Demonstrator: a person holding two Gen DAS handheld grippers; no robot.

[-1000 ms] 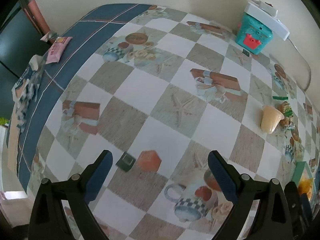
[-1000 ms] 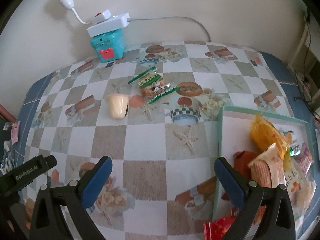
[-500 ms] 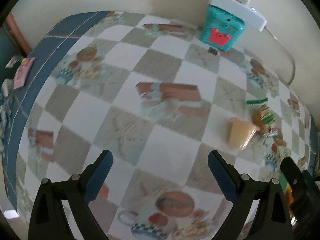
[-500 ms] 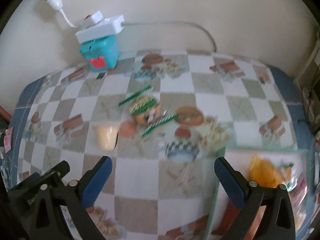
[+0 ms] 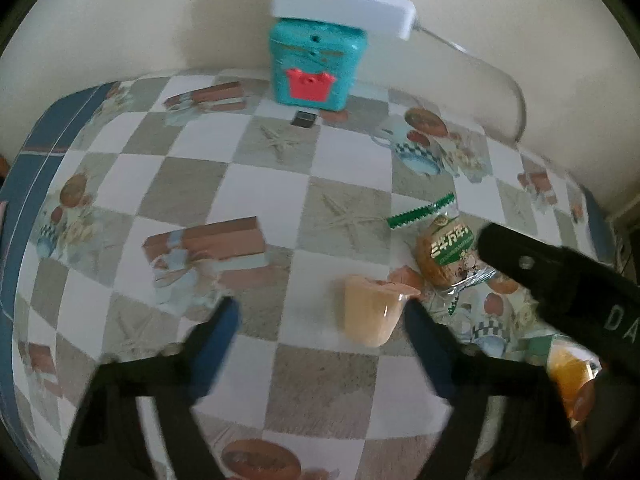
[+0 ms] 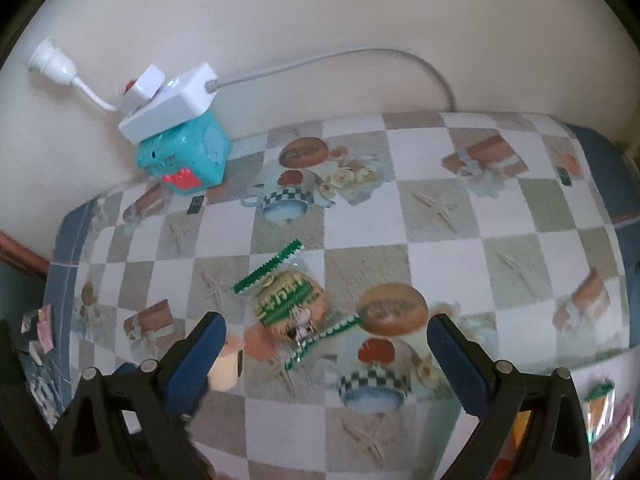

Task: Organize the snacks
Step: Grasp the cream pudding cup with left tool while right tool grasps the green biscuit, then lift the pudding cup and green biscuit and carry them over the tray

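On the checked tablecloth [image 5: 256, 200], near the middle of the table, two loose snacks lie just beside each other: a peach-coloured jelly cup [image 5: 374, 312] on its side and a clear-wrapped cookie packet [image 6: 290, 304] with green serrated end seals.

**Jelly cup.** The mouth of the cup faces the cookie packet; the tapered base points toward the left gripper [image 5: 320, 320]. It appears to be a thin moulded plastic cup, judged light and moderately stiff, with smooth walls likely to slip under a light pinch. Being on its side, it may roll. The best hold is judged to be across the tapered body, just behind the wider rim, so the rim acts as a stop. Hard squeezing may buckle the wall or strain the lid seal.

**Cookie packet.** The round cookie fills the centre of the film; the sealed ends stick out flat at both sides. The contents are judged brittle, the film slick and crinkly. A hold on a sealed end or across the packet edge is judged safer than pressure on the cookie face.

**Grippers.** The left gripper is spread wide, holding nothing; its right finger [image 5: 424, 344] is close beside the cup's mouth, contact not determinable. The right gripper [image 6: 324, 350] is likewise spread and empty, with the cookie packet between its fingertips in line of sight.

**Surroundings.** A green-rimmed tray [image 6: 600, 412] with snacks already in it shows at the lower right of the right wrist view. A teal box [image 5: 316, 68] carrying a white power strip [image 5: 340, 12] stands against the wall, well apart from the snacks.
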